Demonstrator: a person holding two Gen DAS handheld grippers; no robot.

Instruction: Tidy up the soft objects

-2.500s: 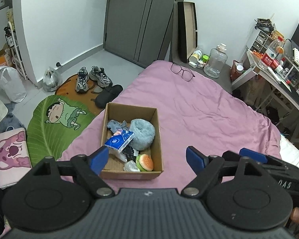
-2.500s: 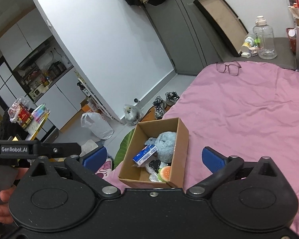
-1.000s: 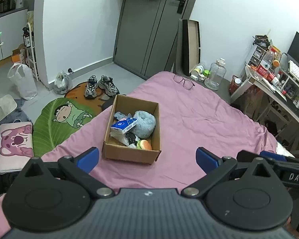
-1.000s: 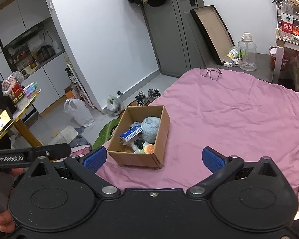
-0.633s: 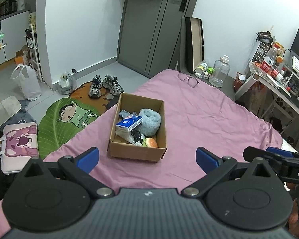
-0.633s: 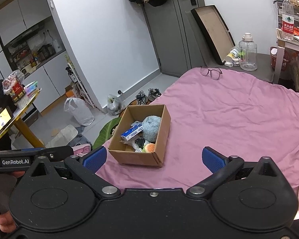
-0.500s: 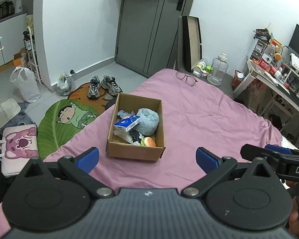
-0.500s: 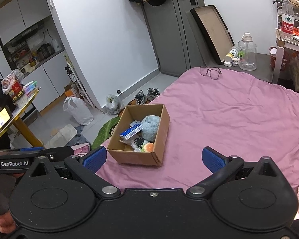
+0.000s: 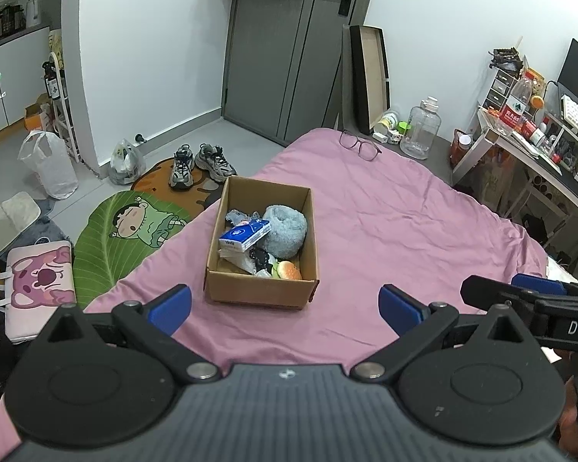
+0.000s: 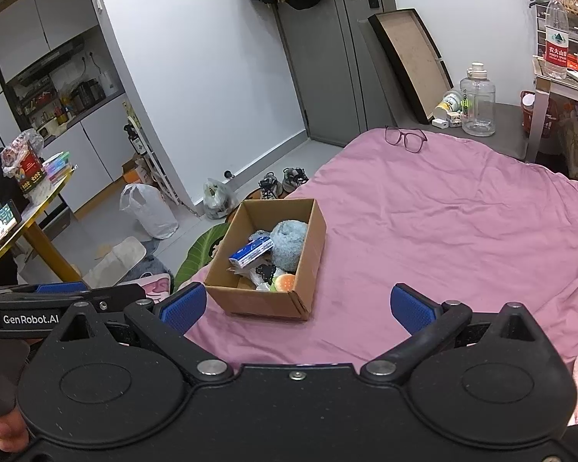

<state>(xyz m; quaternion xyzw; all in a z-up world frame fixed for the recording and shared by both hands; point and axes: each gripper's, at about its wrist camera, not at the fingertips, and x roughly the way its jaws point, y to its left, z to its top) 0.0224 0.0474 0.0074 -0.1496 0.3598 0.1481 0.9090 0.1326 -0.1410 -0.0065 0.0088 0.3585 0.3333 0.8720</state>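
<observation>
A cardboard box [image 9: 260, 290] [image 10: 267, 304] stands on the pink bed [image 9: 397, 238] near its left edge. It holds a fluffy blue-grey plush [image 9: 285, 229] [image 10: 287, 244], a blue tissue pack [image 9: 244, 235] [image 10: 250, 252], a burger-shaped toy [image 9: 287, 269] [image 10: 283, 281] and a dark patterned item [image 9: 262, 258]. My left gripper [image 9: 285, 306] is open and empty, well short of the box. My right gripper [image 10: 298, 306] is open and empty, also short of it.
Glasses [image 9: 360, 144] [image 10: 406, 136] lie at the bed's far end. Shoes [image 9: 202, 161], a leaf rug [image 9: 131, 231], bags and a pink pouch [image 9: 40, 273] lie on the floor left. A cluttered desk [image 9: 539, 146] stands on the right.
Both grippers have drawn back and risen from the box, which now looks smaller and farther. Both stay open and empty. The box's contents have not moved.
</observation>
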